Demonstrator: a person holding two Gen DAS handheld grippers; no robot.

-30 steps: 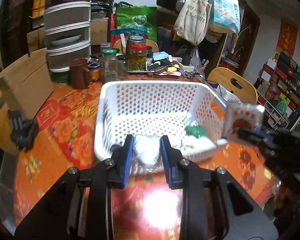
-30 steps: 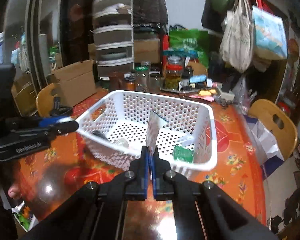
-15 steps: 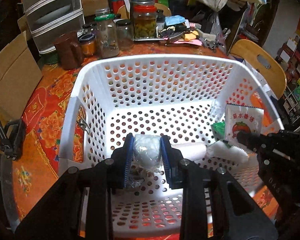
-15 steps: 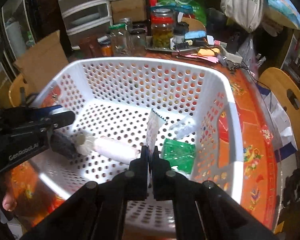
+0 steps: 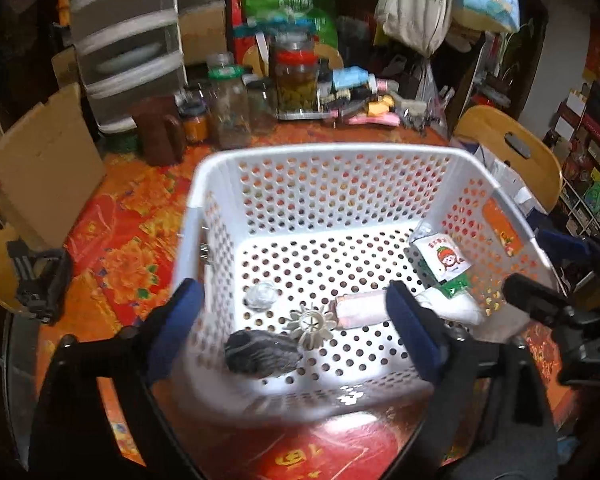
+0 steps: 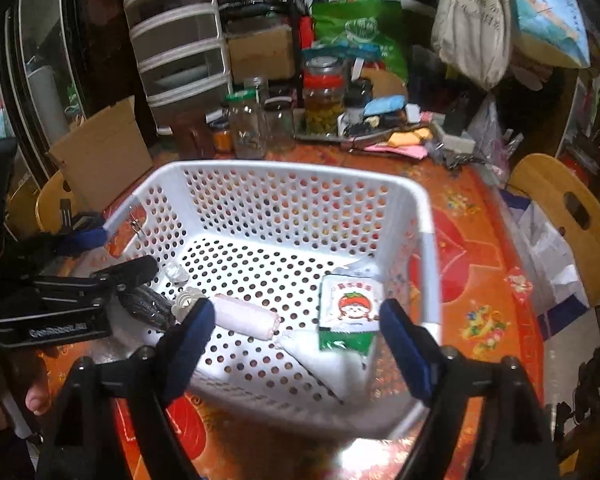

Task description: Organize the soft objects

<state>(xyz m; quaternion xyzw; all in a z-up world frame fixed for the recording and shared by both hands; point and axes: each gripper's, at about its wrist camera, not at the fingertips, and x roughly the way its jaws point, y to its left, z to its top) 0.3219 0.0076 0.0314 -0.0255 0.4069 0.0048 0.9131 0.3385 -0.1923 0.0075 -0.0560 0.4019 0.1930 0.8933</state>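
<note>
Two grippers: tilted down over white basket.
Left gripper: just opened wide, empty.
Right gripper: just opened wide, sachet released.

I see between my tongs: perforated white plastic basket | glossy foil sachet | beneath: shiny plastic tablecloth

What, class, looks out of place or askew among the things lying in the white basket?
In the white basket, a hard-looking beige ridged cap and a small clear lump lie among soft things. The tomato-print packet lies askew, overlapping a white pouch. Nothing looks spilled or damaged.
</note>
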